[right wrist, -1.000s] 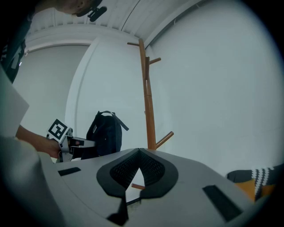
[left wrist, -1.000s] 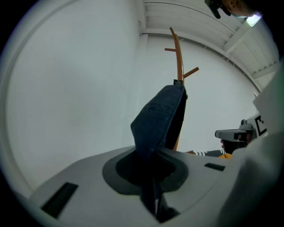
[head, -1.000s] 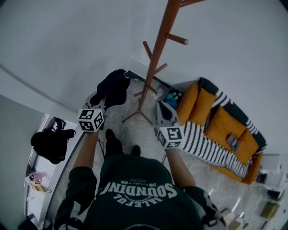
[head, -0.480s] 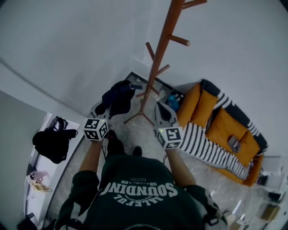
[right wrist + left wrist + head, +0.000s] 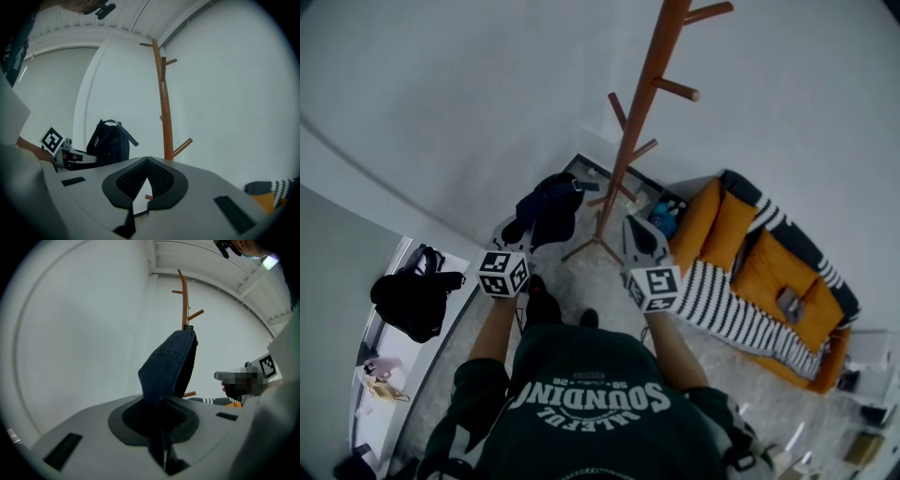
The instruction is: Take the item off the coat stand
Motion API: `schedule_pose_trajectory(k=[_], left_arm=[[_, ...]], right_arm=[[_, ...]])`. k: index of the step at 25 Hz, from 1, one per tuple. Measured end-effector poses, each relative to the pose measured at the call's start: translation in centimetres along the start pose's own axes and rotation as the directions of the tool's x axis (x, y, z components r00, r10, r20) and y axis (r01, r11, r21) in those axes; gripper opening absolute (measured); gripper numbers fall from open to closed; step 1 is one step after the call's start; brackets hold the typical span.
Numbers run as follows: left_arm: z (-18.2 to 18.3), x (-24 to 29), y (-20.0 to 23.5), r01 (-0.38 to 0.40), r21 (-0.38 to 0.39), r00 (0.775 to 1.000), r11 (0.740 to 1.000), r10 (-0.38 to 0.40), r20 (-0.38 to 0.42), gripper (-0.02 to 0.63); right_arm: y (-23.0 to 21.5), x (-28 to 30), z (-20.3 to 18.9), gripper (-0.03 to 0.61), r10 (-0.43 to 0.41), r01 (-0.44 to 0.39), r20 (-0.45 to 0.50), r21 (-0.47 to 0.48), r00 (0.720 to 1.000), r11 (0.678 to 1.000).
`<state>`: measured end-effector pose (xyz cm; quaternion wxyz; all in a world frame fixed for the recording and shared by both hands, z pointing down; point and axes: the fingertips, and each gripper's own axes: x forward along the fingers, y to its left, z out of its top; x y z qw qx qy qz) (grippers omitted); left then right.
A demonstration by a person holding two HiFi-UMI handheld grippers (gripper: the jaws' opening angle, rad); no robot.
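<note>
The wooden coat stand point(image 5: 630, 150) rises from the floor by the white wall, and its pegs are bare. A dark navy backpack point(image 5: 546, 208) hangs clear of it to the left, held by a fold of its fabric in my left gripper point(image 5: 523, 225), which is shut on it. The left gripper view has the backpack point(image 5: 168, 366) rising out of the jaws, with the stand point(image 5: 185, 301) behind it. My right gripper point(image 5: 636, 225) is near the stand's base, shut with nothing in it. The right gripper view takes in the stand point(image 5: 164, 108) and the backpack point(image 5: 108, 140).
An orange sofa point(image 5: 769, 272) with a black-and-white striped blanket point(image 5: 722, 300) stands to the right. A black bag point(image 5: 408, 300) lies on a white ledge at the left. A small blue item point(image 5: 661, 214) sits on the floor between the stand's base and the sofa.
My left gripper has drawn the backpack down and back toward the person, away from the stand. The right gripper has hardly moved.
</note>
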<state>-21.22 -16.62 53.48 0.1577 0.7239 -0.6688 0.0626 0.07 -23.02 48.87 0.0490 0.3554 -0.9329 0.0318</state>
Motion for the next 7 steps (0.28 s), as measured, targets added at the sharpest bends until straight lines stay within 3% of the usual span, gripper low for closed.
schedule_pose_trajectory(k=[7], left_arm=[[0.46,-0.44,0.21,-0.004,-0.004,1.000,1.000,0.004,0.009,0.034]], right_arm=[[0.14,0.08,-0.79,-0.002,-0.011,0.011,-0.013,0.015,1.000,1.000]])
